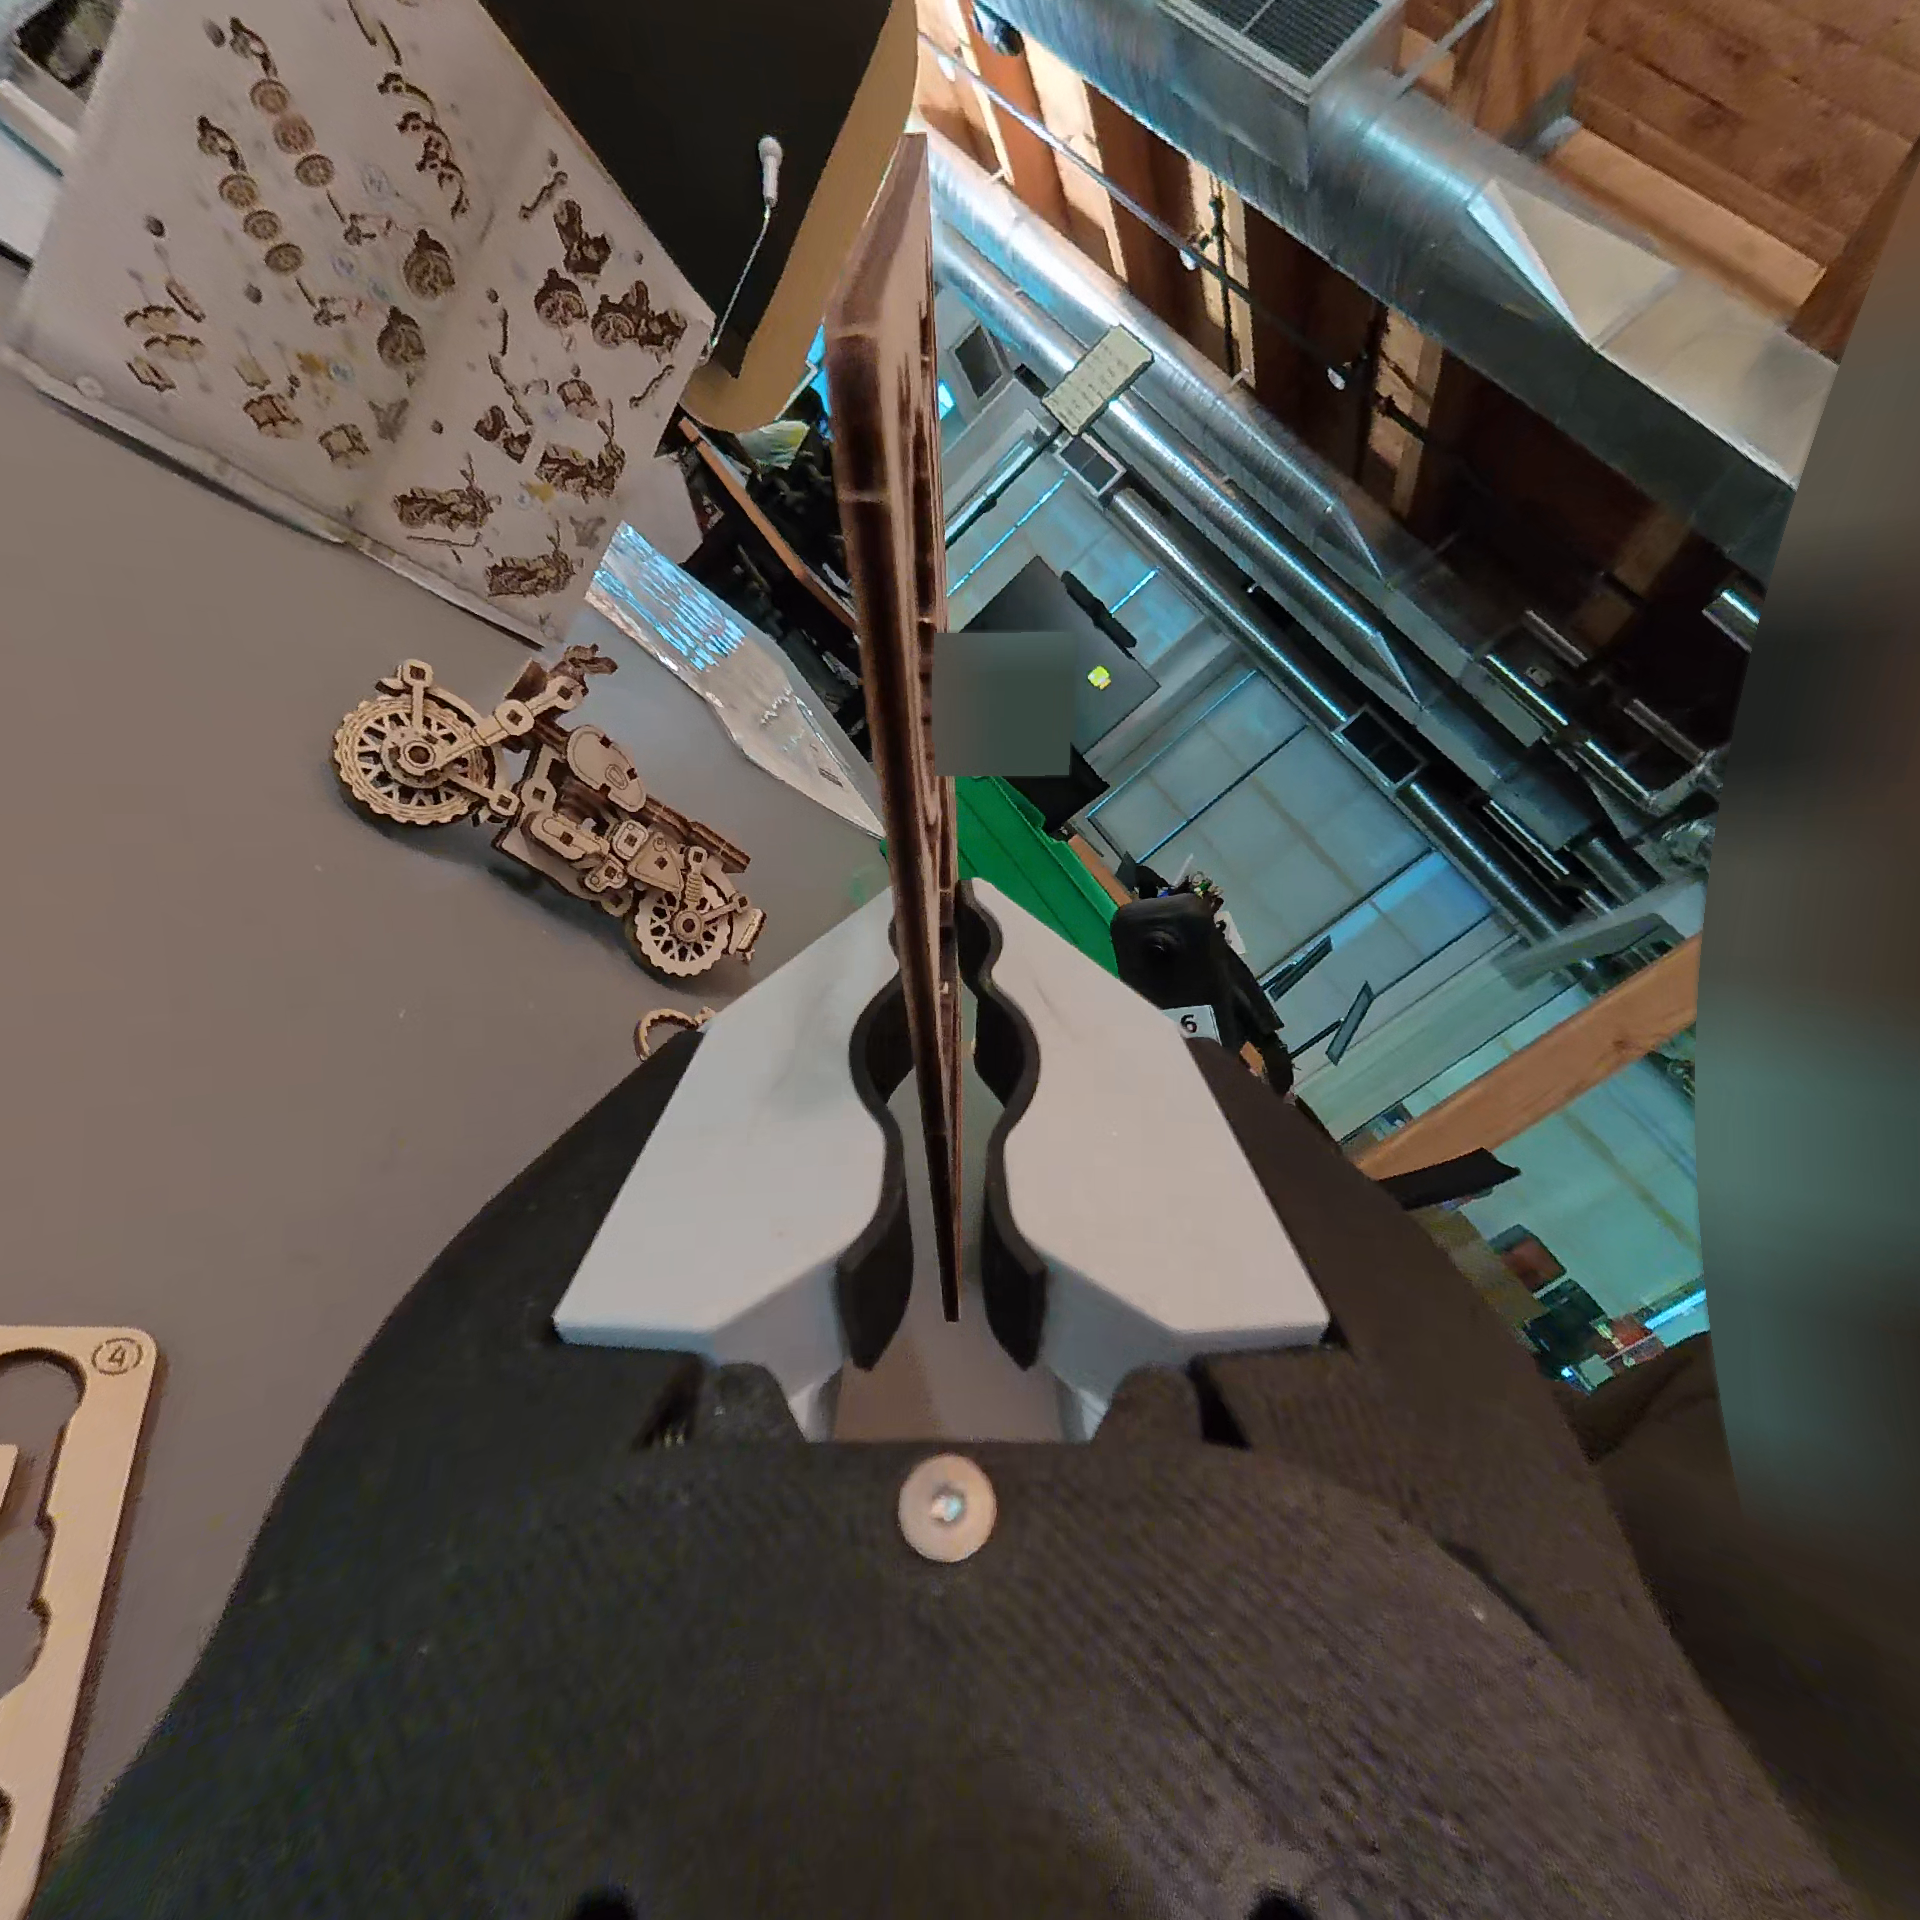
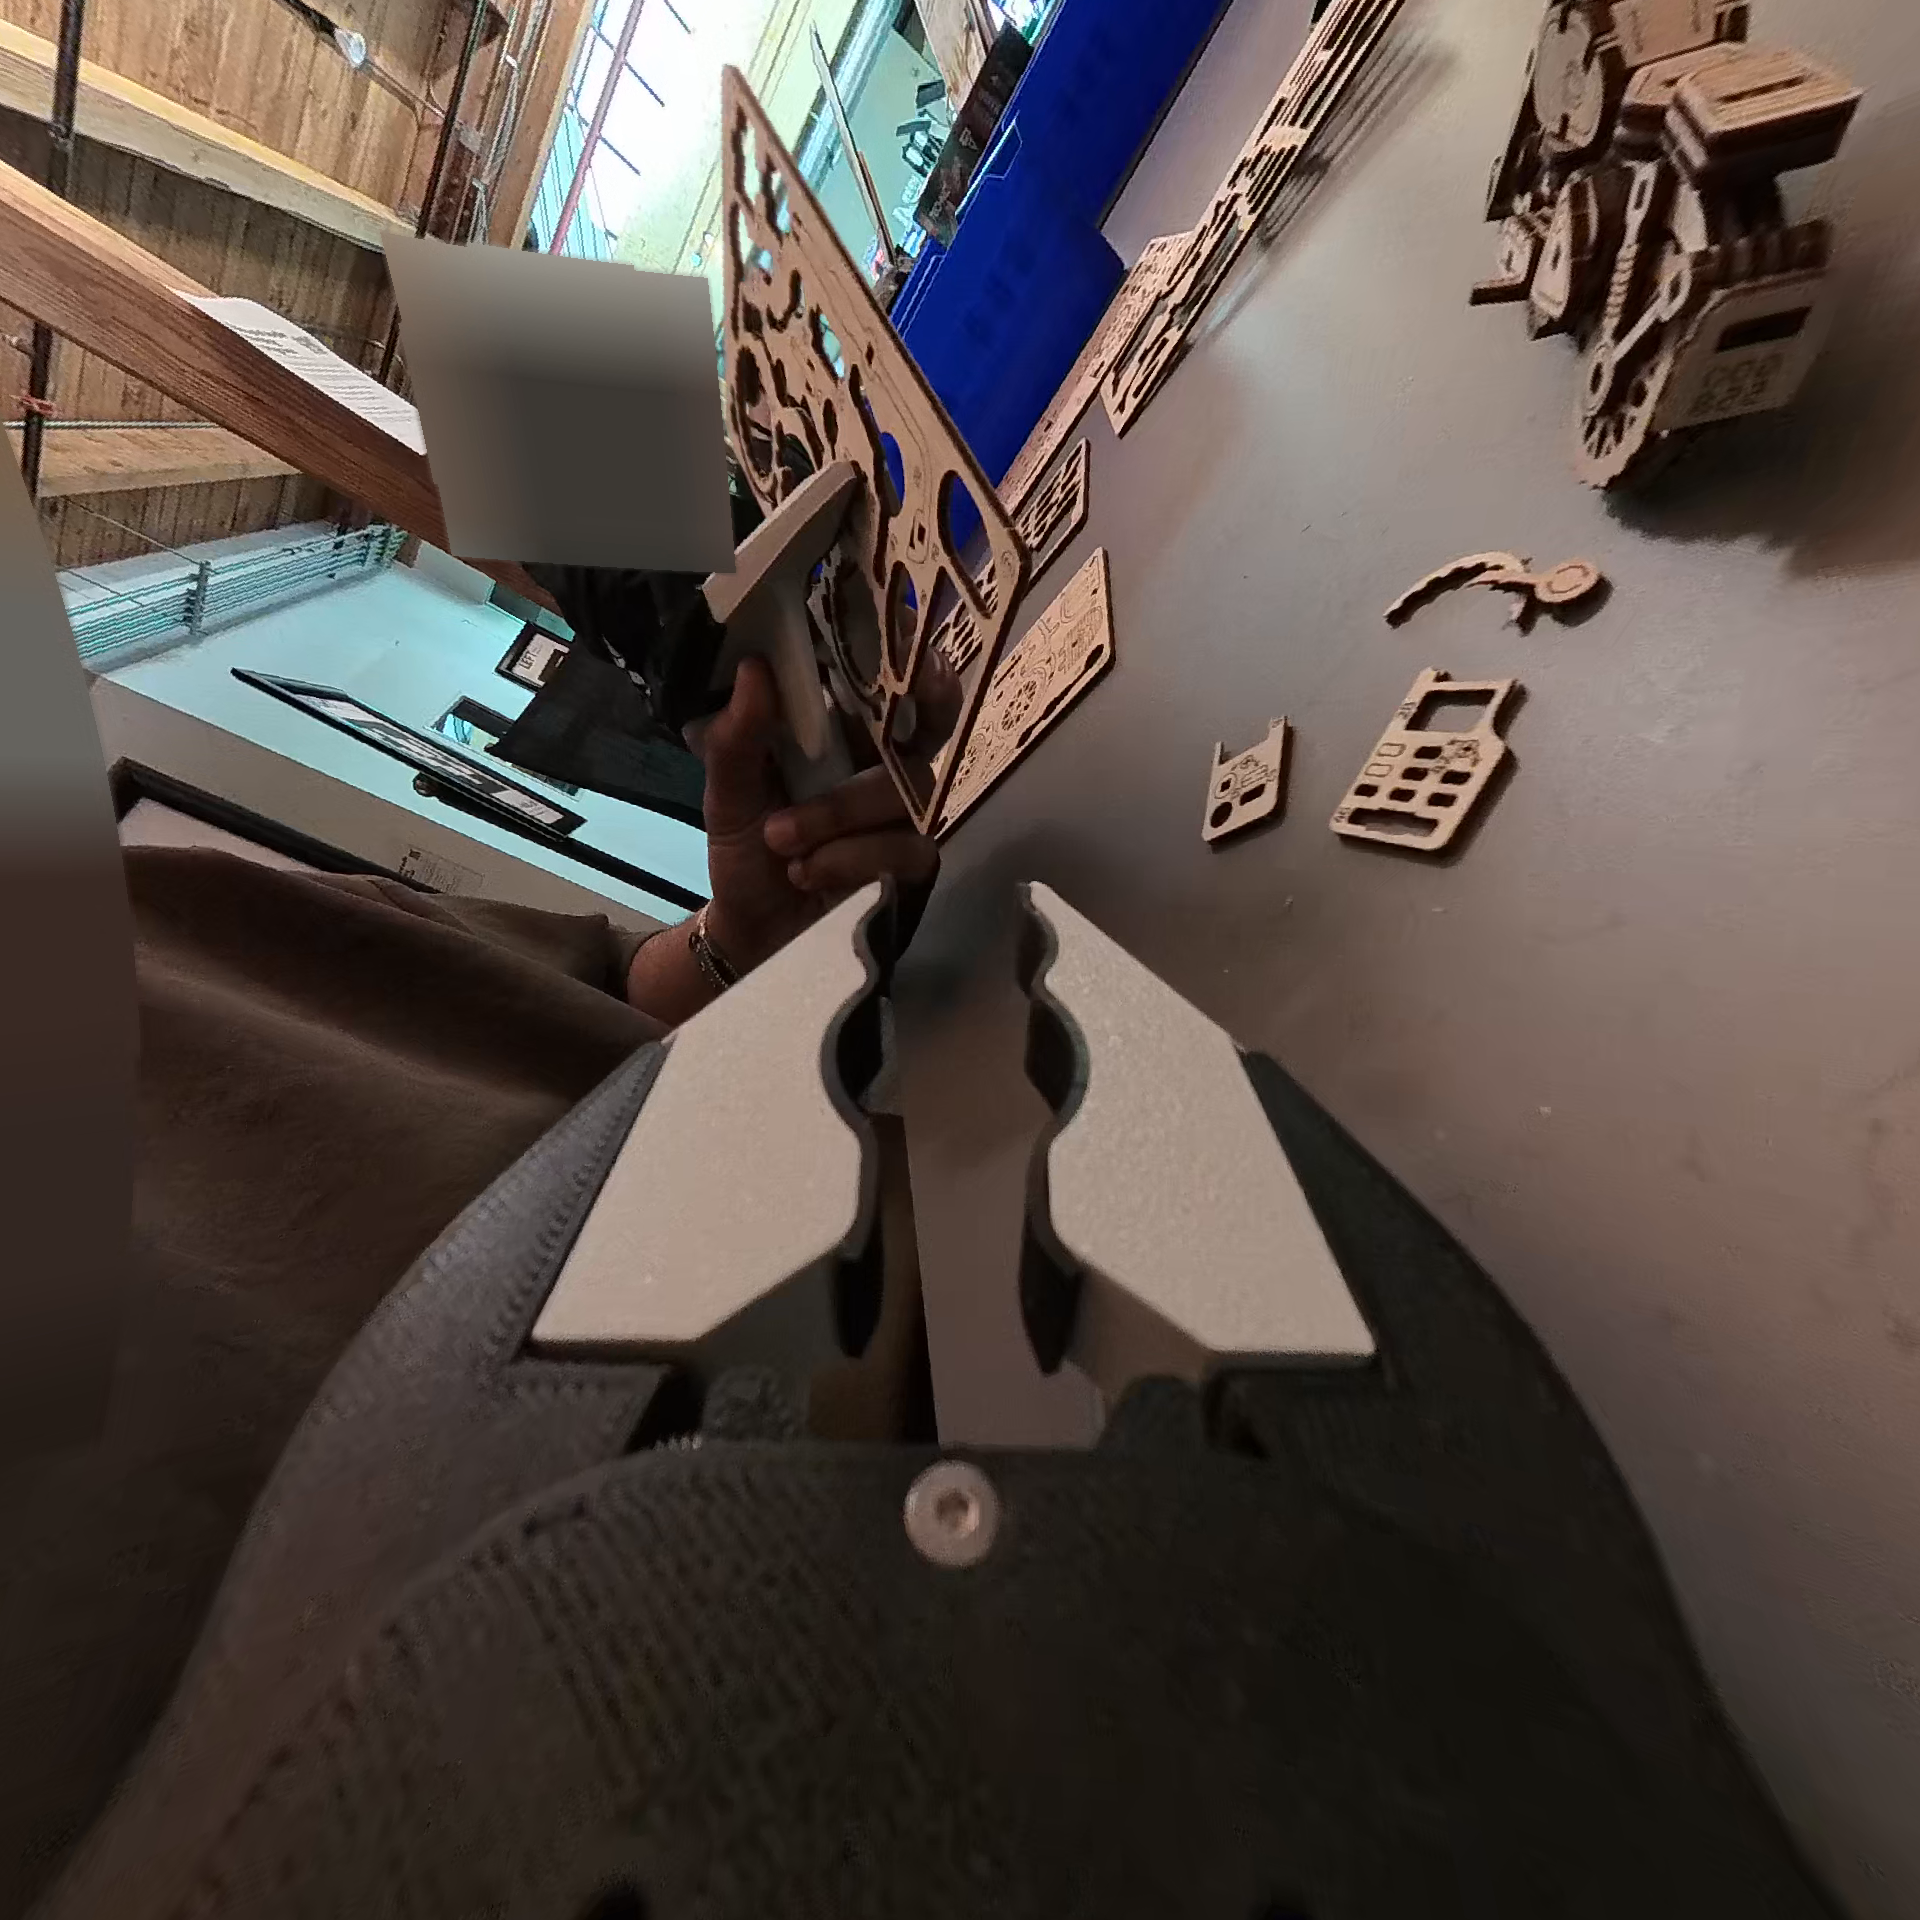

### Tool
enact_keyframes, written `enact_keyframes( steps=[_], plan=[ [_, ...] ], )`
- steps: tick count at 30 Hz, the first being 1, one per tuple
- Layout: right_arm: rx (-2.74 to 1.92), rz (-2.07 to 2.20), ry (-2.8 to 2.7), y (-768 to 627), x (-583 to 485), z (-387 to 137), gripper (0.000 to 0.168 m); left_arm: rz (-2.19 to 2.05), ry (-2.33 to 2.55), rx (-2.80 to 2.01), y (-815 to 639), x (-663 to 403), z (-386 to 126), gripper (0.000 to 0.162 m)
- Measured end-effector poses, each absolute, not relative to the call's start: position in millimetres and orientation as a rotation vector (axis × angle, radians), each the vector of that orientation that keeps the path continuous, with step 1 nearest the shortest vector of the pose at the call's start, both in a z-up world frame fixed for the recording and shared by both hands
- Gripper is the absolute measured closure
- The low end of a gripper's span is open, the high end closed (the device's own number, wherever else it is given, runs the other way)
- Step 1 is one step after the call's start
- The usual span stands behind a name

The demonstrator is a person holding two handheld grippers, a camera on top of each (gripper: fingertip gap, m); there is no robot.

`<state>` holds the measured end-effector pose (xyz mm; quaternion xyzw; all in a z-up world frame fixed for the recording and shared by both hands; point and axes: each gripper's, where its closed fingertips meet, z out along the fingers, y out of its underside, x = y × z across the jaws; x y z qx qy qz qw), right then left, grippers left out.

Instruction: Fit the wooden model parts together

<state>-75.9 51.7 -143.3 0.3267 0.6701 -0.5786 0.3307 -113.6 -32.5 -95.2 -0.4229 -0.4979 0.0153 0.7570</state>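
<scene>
Wooden parts sheet [image 1: 902, 665] stands edge-on in the left tool [image 1: 940, 935], clenched between both grey fingers [image 1: 790, 1122], lifted off the grey desk [image 1: 208, 1039]. Right wrist view shows the same sheet [image 2: 831, 395] from its flat face: many cut-outs already punched, held up and tilted, with the left tool [image 2: 790, 623] and a hand [image 2: 769, 790] on it.

Right tool [image 2: 956, 904] is released, jaws apart, nothing between them, hovering above the desk [image 2: 1558, 1143].

On the desk beyond the left tool: assembled wooden motorcycle [image 1: 540, 810] lying on its side; instruction sheet [image 1: 343, 281] farther back; emptied frame [image 1: 62, 1538] at the near left edge.

Seen from the right tool: two loose flat pieces, a grid-cut one [image 2: 1429, 764] and a smaller one [image 2: 1247, 779], just beside each other; a curved piece [image 2: 1496, 587] beyond; a wooden locomotive model [image 2: 1673, 218] far right; more part sheets [image 2: 1049, 665] behind the held one.
</scene>
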Motion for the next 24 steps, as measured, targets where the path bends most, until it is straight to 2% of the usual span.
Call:
enact_keyframes(
  steps=[14,24],
  plan=[
    [0.869,-1.515,1.746,53.0,-78.8,-144.1,0.147,0.006,-1.088,-0.984,-23.2,-113.1,-102.4,0.162],
    [0.958,-1.671,1.758,70.2,-106.5,-134.5,0.147,-0.202,-1.089,-1.283,18.7,-94.0,-137.2,0.162]
  ],
)
